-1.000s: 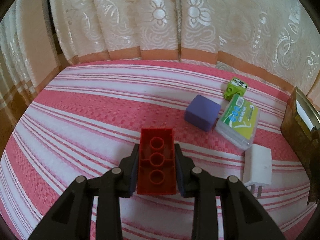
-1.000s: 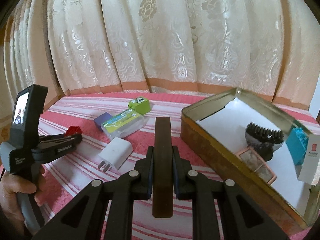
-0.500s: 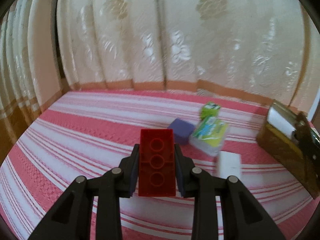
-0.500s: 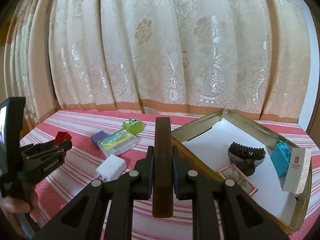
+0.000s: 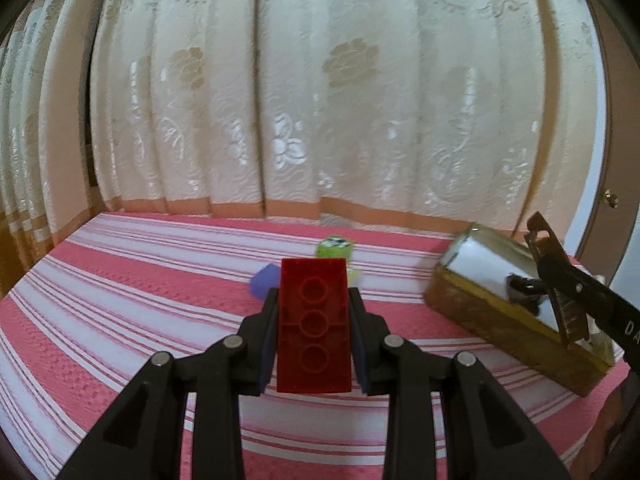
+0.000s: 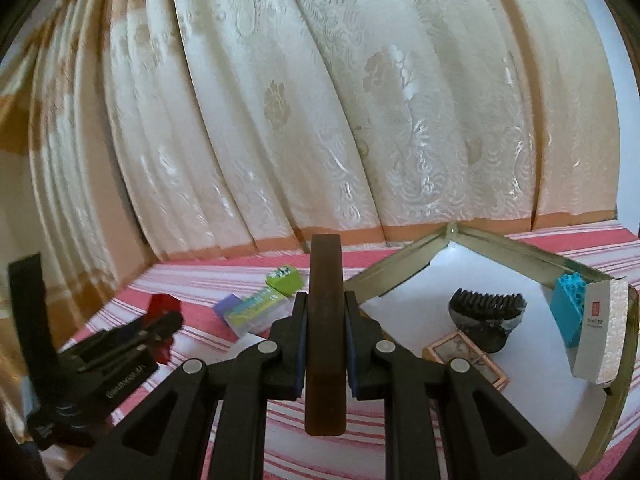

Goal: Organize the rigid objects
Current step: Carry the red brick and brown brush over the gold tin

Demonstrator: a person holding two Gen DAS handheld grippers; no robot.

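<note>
The brick [image 5: 314,326] is glossy red plastic. The tin [image 6: 520,245] has dull brass-toned metal walls. The tablecloth [image 5: 132,292] is woven striped cloth. The curtain [image 5: 320,100] is shiny patterned fabric.

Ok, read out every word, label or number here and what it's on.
"DA": white letters, cut off at the frame edge, on the black right claw, in the left wrist view.
Pale lettering on the black left claw: blurred, unreadable.
Red stamp and dark print on the white cardboard carton: too small.
Label on the clear plastic green-blue pack: blurred.
</note>
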